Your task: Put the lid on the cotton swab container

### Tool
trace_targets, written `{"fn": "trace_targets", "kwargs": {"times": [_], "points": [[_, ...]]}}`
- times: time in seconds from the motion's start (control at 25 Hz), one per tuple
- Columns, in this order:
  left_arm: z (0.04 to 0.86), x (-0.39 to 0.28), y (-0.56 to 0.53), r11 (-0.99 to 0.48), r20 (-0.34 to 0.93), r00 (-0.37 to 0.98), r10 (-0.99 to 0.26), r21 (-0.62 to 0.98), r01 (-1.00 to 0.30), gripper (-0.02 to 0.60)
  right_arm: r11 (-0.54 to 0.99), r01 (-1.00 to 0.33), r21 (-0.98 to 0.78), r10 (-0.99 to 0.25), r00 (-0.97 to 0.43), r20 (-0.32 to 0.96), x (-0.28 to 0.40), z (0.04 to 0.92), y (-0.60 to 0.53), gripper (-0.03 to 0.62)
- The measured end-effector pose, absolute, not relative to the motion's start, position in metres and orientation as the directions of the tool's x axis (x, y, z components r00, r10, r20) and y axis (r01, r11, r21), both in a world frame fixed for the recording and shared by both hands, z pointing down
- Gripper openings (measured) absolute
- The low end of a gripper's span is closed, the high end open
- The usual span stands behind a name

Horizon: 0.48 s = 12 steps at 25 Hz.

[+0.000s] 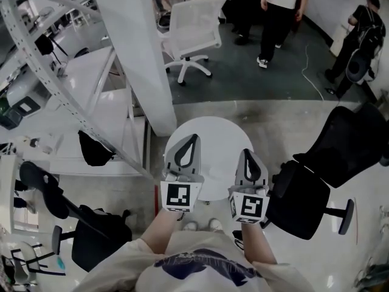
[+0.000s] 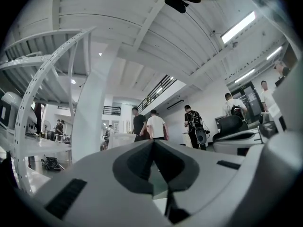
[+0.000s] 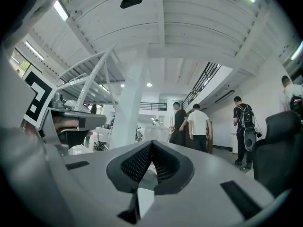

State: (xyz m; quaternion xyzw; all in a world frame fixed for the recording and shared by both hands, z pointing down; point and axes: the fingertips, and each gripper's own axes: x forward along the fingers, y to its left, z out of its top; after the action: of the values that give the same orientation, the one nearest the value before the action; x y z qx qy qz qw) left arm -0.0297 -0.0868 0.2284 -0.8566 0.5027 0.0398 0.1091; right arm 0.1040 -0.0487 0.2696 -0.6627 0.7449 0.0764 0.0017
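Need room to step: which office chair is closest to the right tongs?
The black chair immediately right of the right tongs, beside the round table; the white chair stands far off, beyond the table.

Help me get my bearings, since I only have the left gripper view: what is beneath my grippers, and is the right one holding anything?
Observer: The left gripper and right gripper are held over a round white table.
Operator: And the right one's jaws?
Observer: Together, with nothing between them.
Operator: What's to my right?
Observer: A black office chair stands right of the table.
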Motion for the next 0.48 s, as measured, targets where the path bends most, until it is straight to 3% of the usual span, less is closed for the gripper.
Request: {"fn": "trace_targets", "kwargs": {"times": [0.48], "points": [[0.225, -0.033, -0.095, -0.443, -0.182, 0.467, -0.865, -0.157, -0.883, -0.003, 0.085, -0.991, 0.104, -0.993, -0.093, -0.076, 0.115, 0.273, -0.068, 0.009]]}}
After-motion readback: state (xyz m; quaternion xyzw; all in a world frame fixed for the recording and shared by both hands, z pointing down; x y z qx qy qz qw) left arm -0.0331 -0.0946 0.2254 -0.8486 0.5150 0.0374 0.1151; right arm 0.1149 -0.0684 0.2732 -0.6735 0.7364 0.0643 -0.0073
